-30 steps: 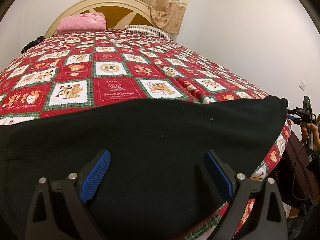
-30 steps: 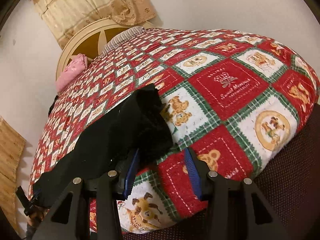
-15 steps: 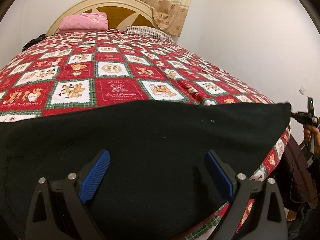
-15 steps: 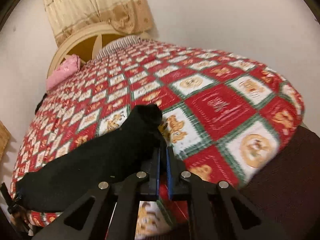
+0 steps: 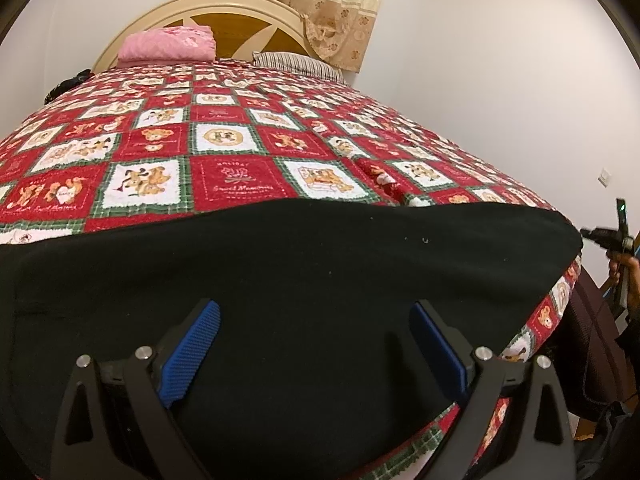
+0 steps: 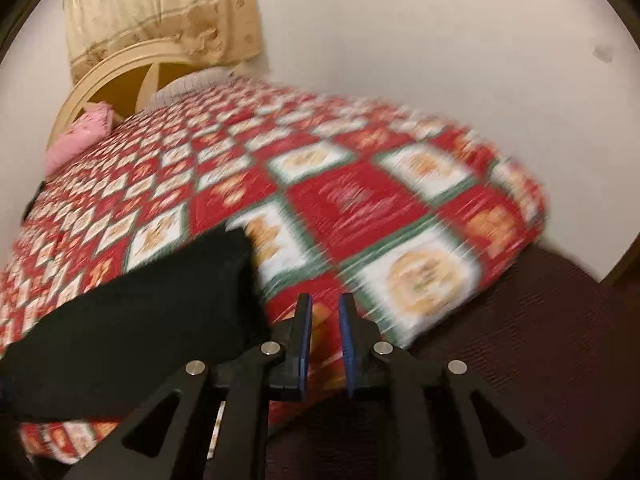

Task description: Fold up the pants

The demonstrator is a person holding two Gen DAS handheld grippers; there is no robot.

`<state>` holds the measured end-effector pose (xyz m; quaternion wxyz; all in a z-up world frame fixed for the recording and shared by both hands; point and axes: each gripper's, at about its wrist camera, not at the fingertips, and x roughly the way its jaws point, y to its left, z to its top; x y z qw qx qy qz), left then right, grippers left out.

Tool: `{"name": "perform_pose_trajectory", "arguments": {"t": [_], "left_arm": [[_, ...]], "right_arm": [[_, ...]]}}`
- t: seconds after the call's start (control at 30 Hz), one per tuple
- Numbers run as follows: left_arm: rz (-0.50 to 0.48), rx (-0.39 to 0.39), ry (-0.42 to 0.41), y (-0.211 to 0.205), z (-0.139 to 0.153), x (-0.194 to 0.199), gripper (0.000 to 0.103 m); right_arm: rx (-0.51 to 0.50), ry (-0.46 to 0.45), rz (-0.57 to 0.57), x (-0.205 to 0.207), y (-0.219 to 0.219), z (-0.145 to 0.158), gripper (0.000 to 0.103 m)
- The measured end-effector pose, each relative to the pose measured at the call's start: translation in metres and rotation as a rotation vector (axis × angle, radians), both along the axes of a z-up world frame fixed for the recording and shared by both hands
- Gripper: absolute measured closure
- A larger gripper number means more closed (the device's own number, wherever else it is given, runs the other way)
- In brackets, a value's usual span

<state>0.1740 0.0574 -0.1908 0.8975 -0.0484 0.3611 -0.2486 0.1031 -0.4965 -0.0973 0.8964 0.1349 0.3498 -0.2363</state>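
Black pants (image 5: 300, 280) lie spread along the near edge of the bed, filling the lower half of the left wrist view. My left gripper (image 5: 316, 344) is open just above them, its blue pads wide apart and holding nothing. In the blurred right wrist view the pants (image 6: 140, 312) lie at the lower left, their end by the bed's corner. My right gripper (image 6: 325, 332) is nearly closed, a narrow gap between its pads, to the right of the pants' end and holding nothing. It also shows small at the far right of the left wrist view (image 5: 600, 236).
The bed has a red, green and white patchwork quilt (image 5: 240, 152). A pink folded blanket (image 5: 168, 44) and a striped pillow (image 5: 296, 64) lie by the wooden headboard (image 5: 240, 12). A white wall runs along the bed's right side. Dark floor (image 6: 540, 340) lies beyond the corner.
My right gripper shut beside the pants' end, then moved right and away from it, now with a small gap. The left gripper stayed open over the pants.
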Motion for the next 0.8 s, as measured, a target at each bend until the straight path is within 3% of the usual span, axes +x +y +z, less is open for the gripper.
{"name": "perform_pose_trajectory", "arguments": {"t": [0.07, 0.17, 0.4, 0.5, 0.67, 0.8], "left_arm": [[-0.004, 0.01, 0.002, -0.002, 0.0, 0.0, 0.003], [-0.009, 0.018, 0.002, -0.003, 0.0, 0.0, 0.002], [-0.012, 0.018, 0.0, -0.003, -0.001, 0.0, 0.002], [-0.013, 0.014, -0.001, -0.002, -0.001, 0.0, 0.002], [-0.01, 0.02, -0.008, -0.002, -0.002, 0.0, 0.002], [-0.005, 0.025, -0.016, -0.002, -0.002, -0.002, 0.002]], "right_arm": [[0.057, -0.048, 0.013, 0.002, -0.007, 0.01, 0.086], [0.154, -0.078, 0.091, 0.025, -0.013, 0.014, 0.07], [0.317, -0.002, 0.208, 0.078, -0.009, -0.021, 0.069], [0.226, 0.023, 0.214, 0.081, 0.007, -0.018, 0.095], [0.131, -0.021, 0.199, 0.087, 0.013, 0.002, 0.097], [0.105, 0.04, 0.176, 0.103, 0.009, -0.009, 0.097]]}}
